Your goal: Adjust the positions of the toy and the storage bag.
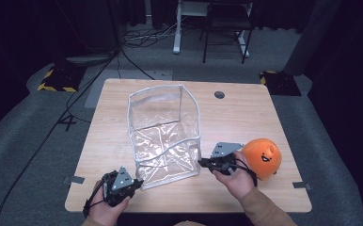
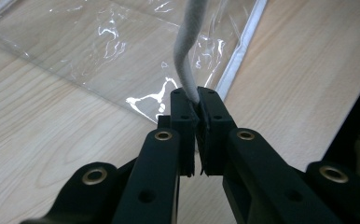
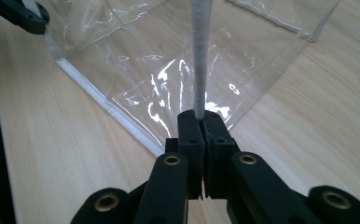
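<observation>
Both grippers — left gripper (image 1: 136, 183), right gripper (image 1: 202, 162) — pinch the clear bag's (image 1: 165, 136) near corners.

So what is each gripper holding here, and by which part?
Both hold the clear plastic bag with white piping: left gripper and right gripper are each clamped on its piping at a near corner.

Left gripper (image 2: 197, 100) seen rising from the bottom of the frame, black jaws pressed together at centre. A white corded trim (image 2: 189, 46) is pinched between the jaw tips and runs up, bending slightly, to the top edge. Clear plastic bag (image 2: 122, 51) is spread across the upper left and centre, glare and creases visible; a flat white seam (image 2: 241, 49) slants from upper right toward the jaws. Wood table (image 2: 43, 135) is seen left and right. Dark shape at the right edge, not identifiable.
</observation>
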`<state>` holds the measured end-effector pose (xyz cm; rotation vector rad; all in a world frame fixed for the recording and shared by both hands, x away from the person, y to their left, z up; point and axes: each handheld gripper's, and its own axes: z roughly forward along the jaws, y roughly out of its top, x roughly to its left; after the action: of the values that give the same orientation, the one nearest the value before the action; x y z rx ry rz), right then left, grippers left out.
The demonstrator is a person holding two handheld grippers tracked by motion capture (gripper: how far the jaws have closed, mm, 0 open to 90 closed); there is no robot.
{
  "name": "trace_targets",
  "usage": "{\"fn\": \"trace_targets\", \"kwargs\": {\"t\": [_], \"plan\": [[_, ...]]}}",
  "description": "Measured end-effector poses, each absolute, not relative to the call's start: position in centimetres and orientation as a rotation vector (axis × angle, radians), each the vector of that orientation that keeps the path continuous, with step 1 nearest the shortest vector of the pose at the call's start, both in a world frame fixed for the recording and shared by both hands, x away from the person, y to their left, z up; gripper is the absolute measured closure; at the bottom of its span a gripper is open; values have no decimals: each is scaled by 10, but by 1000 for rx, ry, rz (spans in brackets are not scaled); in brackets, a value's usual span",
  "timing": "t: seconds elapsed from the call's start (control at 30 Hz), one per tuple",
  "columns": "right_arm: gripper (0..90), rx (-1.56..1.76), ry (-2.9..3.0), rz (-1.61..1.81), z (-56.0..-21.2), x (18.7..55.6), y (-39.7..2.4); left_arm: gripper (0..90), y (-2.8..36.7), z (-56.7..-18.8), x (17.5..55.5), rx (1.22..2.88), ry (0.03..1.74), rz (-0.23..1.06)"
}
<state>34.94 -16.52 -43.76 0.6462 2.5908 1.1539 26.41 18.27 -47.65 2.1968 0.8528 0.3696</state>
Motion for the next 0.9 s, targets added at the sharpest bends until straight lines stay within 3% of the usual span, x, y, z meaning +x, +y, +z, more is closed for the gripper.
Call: {"fn": "trace_targets", "kwargs": {"t": [0.9], "plan": [[877,836,2559,1112,-434,259,-242,858,128,-475,251,2282,552,209]]}}
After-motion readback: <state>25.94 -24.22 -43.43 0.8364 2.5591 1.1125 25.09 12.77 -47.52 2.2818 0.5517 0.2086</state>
